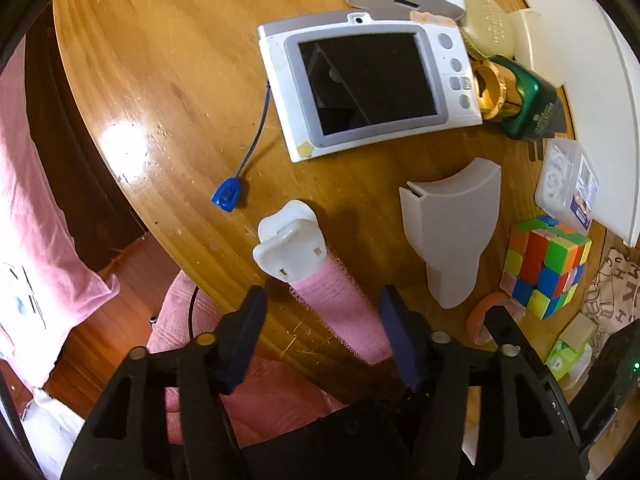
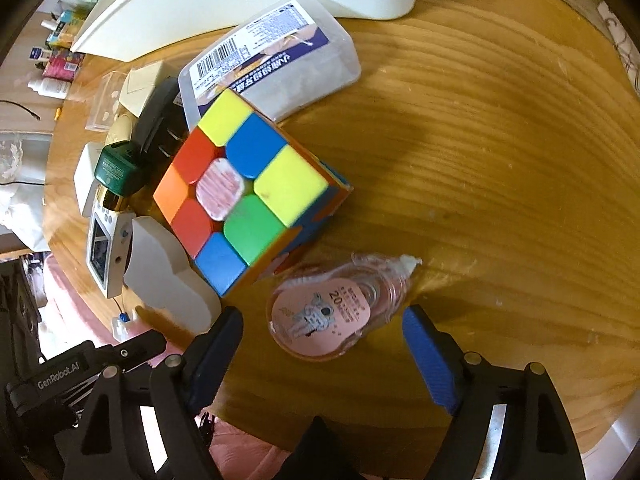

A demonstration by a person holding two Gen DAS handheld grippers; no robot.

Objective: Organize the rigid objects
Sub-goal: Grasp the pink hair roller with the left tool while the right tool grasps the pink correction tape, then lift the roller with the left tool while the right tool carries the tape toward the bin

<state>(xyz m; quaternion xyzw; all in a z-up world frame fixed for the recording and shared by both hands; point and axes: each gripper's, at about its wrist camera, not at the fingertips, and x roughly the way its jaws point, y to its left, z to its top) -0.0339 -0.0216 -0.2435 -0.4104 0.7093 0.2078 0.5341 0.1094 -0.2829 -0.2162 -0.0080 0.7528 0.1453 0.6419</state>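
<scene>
While the pink, velcro-textured hair roller with its white plastic clip end (image 1: 320,280) lies slanted on the round wooden table (image 1: 168,80), the left gripper (image 1: 322,322) straddles its lower half: the jaws stand partly open, the right pad looks to be touching or nearly touching the roller and the left pad is clear of it, so nothing is gripped yet. Placed this way, the jaws seem lined up to close across the roller's narrow body rather than its bulky clip. Ahead of them sits a white and grey handheld device with a dark screen (image 1: 368,84), and off to the right a white curved plastic cover (image 1: 452,232). Over in the right wrist view, the pink, clear-cased correction tape dispenser (image 2: 340,308) lies between the right gripper's (image 2: 320,338) jaws, which are wide apart and clear of it on both sides, probably readied for a grasp. Just beyond stands a multicoloured puzzle cube (image 2: 248,196), with a clear lidded plastic box (image 2: 276,64) further ahead.
</scene>
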